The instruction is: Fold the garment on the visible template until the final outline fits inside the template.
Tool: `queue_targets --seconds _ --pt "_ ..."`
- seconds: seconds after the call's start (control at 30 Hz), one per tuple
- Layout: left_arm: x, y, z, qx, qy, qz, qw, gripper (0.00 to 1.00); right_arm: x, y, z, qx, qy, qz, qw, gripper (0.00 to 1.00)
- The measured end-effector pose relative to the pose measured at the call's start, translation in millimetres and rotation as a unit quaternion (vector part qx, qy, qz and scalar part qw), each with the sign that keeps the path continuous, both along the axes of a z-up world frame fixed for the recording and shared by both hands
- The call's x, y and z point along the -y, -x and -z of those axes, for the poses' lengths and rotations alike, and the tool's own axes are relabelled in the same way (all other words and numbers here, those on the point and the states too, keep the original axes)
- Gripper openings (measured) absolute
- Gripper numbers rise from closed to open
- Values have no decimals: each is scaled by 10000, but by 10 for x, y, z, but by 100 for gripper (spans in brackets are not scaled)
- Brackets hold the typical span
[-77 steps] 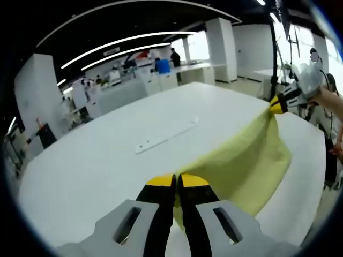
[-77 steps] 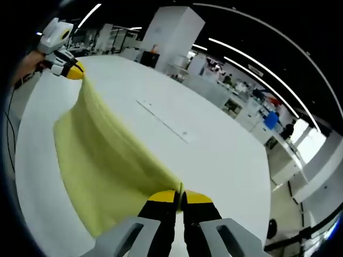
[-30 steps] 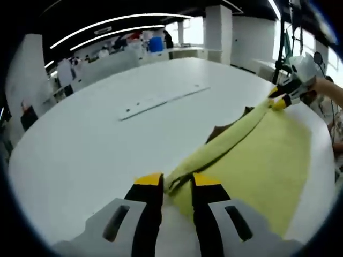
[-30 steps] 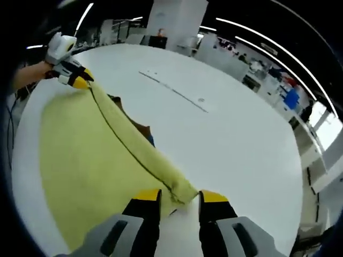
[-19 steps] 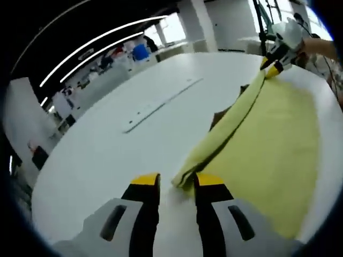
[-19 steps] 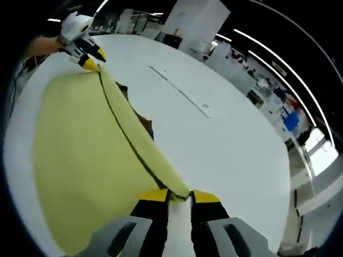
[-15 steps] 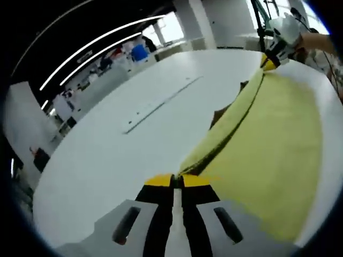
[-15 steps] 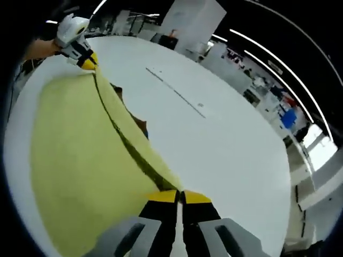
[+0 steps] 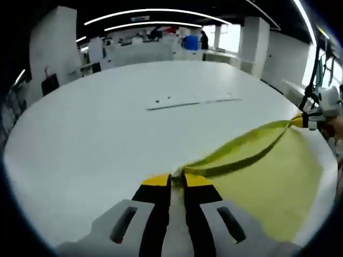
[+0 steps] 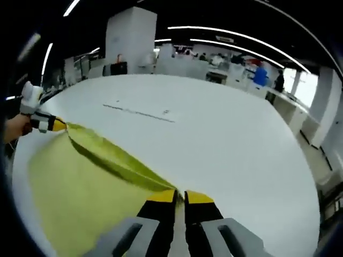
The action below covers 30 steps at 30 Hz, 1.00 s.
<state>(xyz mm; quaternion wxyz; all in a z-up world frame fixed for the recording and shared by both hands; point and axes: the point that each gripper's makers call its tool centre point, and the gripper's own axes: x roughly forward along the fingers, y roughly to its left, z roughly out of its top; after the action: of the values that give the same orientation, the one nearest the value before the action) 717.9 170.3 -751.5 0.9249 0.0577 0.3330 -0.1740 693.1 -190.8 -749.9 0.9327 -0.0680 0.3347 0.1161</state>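
While the yellow garment is spread on the near part of the white counter, its far edge is lifted between two held corners. At the left corner, the left gripper is seen with its jaws nearly together, pinching the cloth. Farther out on the counter, a thin pale strip lies well apart from the garment. At the right corner, the right gripper is likewise closed on the fabric. A hand is seen behind the other gripper in the right gripper view.
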Motion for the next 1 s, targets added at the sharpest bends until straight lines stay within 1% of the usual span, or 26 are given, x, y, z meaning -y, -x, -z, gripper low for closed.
queue_targets --seconds 0.03,0.07,0.13,0.2,0.27,0.37,0.5,0.6,0.73,0.83,0.9,1.0 --pt "-18 -14 -13 4 164 -129 9998 6 22 -10 -6 -27 -87 122 9999 5" --pt "-34 -13 -12 -25 236 -217 9995 6 35 -9 -2 -75 -116 156 9998 6" --pt "-67 -17 -9 -14 239 -233 9994 11 58 -15 -3 -96 -173 204 9996 11" --pt "-62 4 -17 -11 308 -204 9993 13 49 1 -4 -135 -256 211 9994 16" --pt "-37 27 -40 29 413 -126 9991 15 23 26 -6 -183 -341 198 9991 20" --pt "-10 53 -69 53 531 -46 9986 24 -29 70 -27 -257 -490 142 9984 26" --pt "12 126 -112 58 539 139 9984 34 -157 152 -92 -365 -799 -40 9961 41" --pt "45 207 -174 110 652 286 9974 41 -216 224 -142 -432 -956 -131 9944 48" --pt "68 309 -241 130 721 458 9963 48 -255 339 -195 -534 -997 -247 9933 50" --pt "74 422 -310 188 723 650 9951 52 -278 431 -235 -573 -1002 -325 9928 53" --pt "74 494 -340 219 723 777 9941 55 -305 492 -267 -583 -1075 -369 9918 53" --pt "73 615 -352 171 775 918 9926 57 -341 590 -309 -614 -1166 -429 9904 53"
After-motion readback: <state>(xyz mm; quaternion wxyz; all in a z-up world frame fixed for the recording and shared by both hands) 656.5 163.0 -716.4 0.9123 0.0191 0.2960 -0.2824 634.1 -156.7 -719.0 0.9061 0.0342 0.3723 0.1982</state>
